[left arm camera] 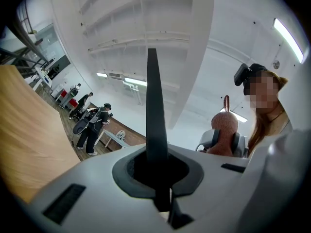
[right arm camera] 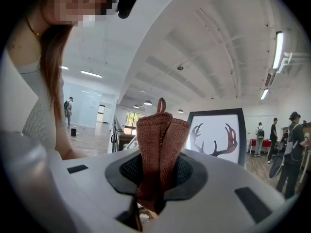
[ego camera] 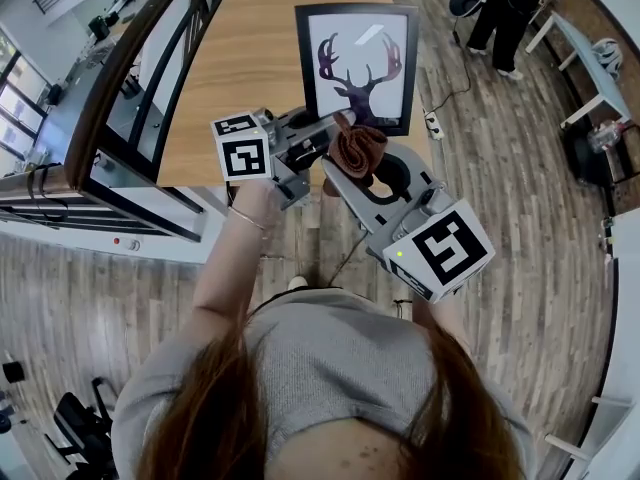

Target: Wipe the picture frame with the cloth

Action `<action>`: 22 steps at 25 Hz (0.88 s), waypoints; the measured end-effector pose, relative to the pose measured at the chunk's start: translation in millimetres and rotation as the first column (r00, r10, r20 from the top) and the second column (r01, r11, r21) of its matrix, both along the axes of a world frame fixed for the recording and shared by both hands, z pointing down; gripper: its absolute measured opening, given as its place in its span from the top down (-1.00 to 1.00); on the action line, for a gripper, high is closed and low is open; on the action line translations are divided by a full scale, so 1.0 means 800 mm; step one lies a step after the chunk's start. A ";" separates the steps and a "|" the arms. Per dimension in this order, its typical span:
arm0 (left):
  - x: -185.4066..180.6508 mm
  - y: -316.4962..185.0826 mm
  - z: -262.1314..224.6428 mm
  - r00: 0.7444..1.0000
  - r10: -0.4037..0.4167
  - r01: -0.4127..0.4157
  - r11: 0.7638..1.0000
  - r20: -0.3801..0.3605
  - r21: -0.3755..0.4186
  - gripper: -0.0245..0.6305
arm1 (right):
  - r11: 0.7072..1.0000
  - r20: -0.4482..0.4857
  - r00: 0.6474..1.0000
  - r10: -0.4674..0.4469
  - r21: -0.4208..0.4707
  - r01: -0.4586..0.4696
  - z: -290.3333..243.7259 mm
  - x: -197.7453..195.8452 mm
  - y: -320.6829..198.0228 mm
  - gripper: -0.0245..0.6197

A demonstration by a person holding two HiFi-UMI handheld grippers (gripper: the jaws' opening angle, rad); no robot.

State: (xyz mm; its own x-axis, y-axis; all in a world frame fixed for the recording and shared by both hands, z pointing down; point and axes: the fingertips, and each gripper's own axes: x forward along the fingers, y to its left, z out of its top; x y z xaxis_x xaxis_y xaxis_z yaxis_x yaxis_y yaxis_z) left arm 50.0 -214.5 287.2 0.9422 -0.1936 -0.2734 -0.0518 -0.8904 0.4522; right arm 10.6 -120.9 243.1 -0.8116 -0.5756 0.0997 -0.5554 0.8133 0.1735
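A black picture frame (ego camera: 355, 68) with a deer-antler print stands on edge over the near end of the wooden table. My left gripper (ego camera: 316, 138) is shut on its lower left edge. In the left gripper view the frame (left arm camera: 155, 110) shows edge-on as a thin dark blade rising between the jaws of that gripper (left arm camera: 158, 178). My right gripper (ego camera: 366, 171) is shut on a folded brown knitted cloth (ego camera: 357, 151), held just below the frame's bottom edge. In the right gripper view the cloth (right arm camera: 160, 140) sticks up from the gripper (right arm camera: 156, 181), and the frame (right arm camera: 217, 135) stands beyond it to the right.
The wooden table (ego camera: 250, 58) runs away from me, with a glass railing (ego camera: 130, 108) along its left side. A cable and power strip (ego camera: 433, 123) lie on the plank floor to the right. People (ego camera: 505, 8) stand by a white table (ego camera: 590, 58) at the far right.
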 end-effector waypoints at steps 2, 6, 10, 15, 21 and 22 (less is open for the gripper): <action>-0.001 0.001 0.001 1.000 0.001 -0.001 1.000 0.012 0.001 0.87 | 1.000 0.020 1.000 0.006 0.030 -0.006 -0.019 0.002 -0.001 0.62; 0.002 0.002 0.002 1.000 0.013 -0.013 1.000 0.012 -0.003 0.87 | 0.989 0.100 0.994 0.055 0.133 -0.068 -0.075 0.017 -0.016 0.62; 0.001 0.007 -0.001 1.000 0.022 -0.022 1.000 0.016 0.003 0.87 | 0.956 0.197 0.973 0.119 0.241 -0.165 -0.133 0.033 -0.042 0.62; -0.002 0.013 -0.004 0.999 0.037 -0.037 0.999 0.031 0.019 0.87 | 0.921 0.214 0.965 0.154 0.322 -0.219 -0.176 0.029 -0.075 0.62; 0.001 0.017 -0.008 0.997 0.069 -0.070 0.997 0.016 0.019 0.87 | 0.892 0.260 0.946 0.195 0.355 -0.282 -0.208 0.033 -0.109 0.62; 0.000 0.017 -0.009 0.997 0.073 -0.074 0.997 0.015 0.022 0.87 | 0.888 0.257 0.944 0.206 0.357 -0.290 -0.208 0.032 -0.116 0.62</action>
